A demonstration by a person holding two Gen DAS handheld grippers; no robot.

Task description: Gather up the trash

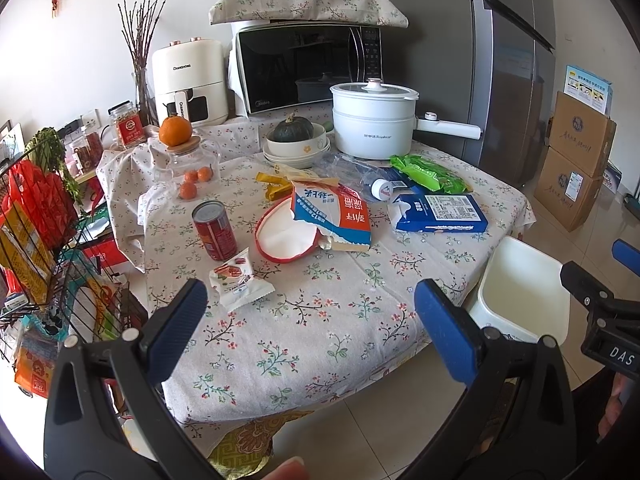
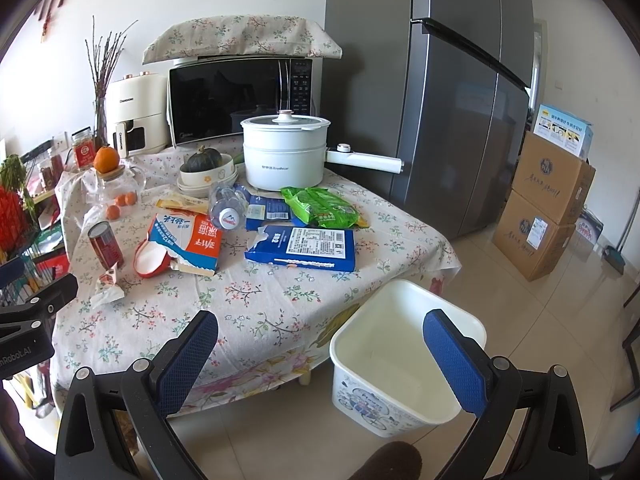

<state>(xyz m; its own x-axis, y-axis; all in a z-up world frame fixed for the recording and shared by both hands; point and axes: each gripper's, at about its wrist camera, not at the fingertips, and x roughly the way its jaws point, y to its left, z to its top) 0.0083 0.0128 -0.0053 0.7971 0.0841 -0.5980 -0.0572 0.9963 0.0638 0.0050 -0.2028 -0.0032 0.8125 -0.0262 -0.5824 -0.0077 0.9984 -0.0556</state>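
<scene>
Trash lies on the floral tablecloth [image 1: 320, 320]: a red can [image 1: 214, 230], a small snack wrapper [image 1: 239, 283], a torn white-red-blue carton [image 1: 320, 220], a blue box [image 1: 438, 214], a crushed clear bottle [image 1: 356, 178], a green packet [image 1: 430, 176] and yellow wrappers [image 1: 274, 186]. An empty white bin [image 2: 400, 364] stands on the floor at the table's right corner. My left gripper [image 1: 310, 328] is open and empty above the table's near edge. My right gripper [image 2: 320, 360] is open and empty, between the table edge and the bin.
At the back stand a microwave [image 1: 308, 68], an air fryer [image 1: 188, 80], a white electric pot [image 1: 374, 120], bowls with a squash [image 1: 296, 140] and a jar with oranges [image 1: 192, 160]. A wire rack [image 1: 40, 248] is left. A fridge [image 2: 460, 100] and cardboard boxes [image 2: 544, 204] are right.
</scene>
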